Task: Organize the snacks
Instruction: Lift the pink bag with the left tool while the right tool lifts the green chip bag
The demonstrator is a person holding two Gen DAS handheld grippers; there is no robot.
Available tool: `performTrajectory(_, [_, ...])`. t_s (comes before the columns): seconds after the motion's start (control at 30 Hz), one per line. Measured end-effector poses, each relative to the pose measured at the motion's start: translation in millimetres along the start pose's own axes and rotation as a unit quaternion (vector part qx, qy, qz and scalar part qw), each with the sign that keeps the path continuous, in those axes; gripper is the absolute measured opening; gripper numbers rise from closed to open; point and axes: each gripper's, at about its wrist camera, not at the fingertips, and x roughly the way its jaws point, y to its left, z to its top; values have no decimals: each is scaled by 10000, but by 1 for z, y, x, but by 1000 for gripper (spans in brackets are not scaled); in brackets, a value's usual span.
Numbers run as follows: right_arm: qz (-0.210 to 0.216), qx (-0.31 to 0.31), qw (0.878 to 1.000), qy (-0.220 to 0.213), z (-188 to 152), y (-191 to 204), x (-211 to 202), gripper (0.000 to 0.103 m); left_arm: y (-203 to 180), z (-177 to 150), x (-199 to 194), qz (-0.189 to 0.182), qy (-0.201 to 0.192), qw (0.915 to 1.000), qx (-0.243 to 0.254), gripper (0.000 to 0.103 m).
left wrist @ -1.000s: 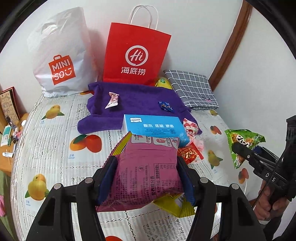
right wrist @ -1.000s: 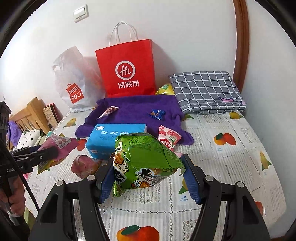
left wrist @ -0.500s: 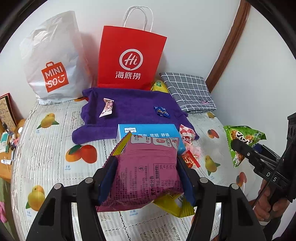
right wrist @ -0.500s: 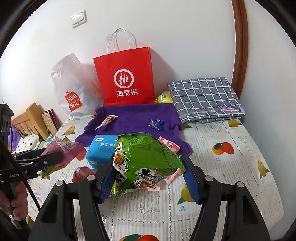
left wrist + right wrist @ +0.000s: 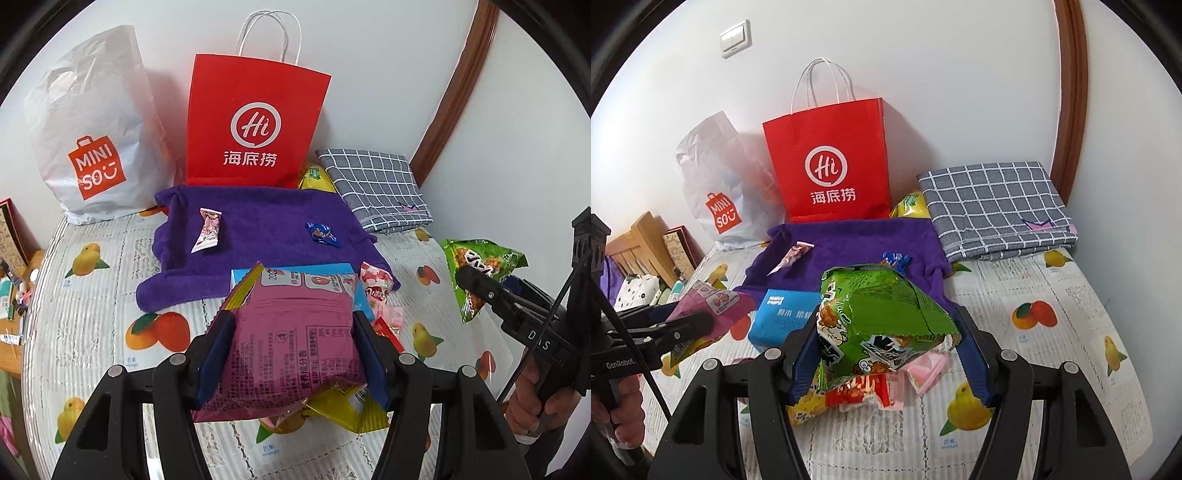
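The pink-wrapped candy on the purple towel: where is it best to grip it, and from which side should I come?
Grip the pink-wrapped candy across its narrow middle, coming from above with the fingers on its two long sides. It lies flat and alone on the purple towel, long and slim with crimped ends, so the middle probably gives the firmest hold, and the soft towel lets the fingertips sink in beside it.

Fruit-print table [image 5: 1071, 295] with purple towel [image 5: 258, 229], checked cloth [image 5: 993, 206], red bag [image 5: 255, 122].
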Motion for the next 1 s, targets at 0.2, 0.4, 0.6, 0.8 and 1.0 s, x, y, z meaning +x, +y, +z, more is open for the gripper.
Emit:
performTrajectory(0.2, [-1,-2,10000,27,10,3,11,66,2,8,8,51,24,10000,32,61])
performTrajectory(0.4, [-20,-32,10000,51,18,6,23,66,10,15,18,62,57,10000,-22,61])
performTrajectory(0.6, [-34,-55,9999,85,25,6,35,66,13,20,26,51,73,9999,-70,61])
performTrajectory(0.8, [-27,-72,9999,89,32,6,44,66,15,25,30,76,77,9999,-81,61])
performTrajectory(1.0, [5,-50,10000,59,38,7,52,66,15,31,34,90,78,9999,-93,61])
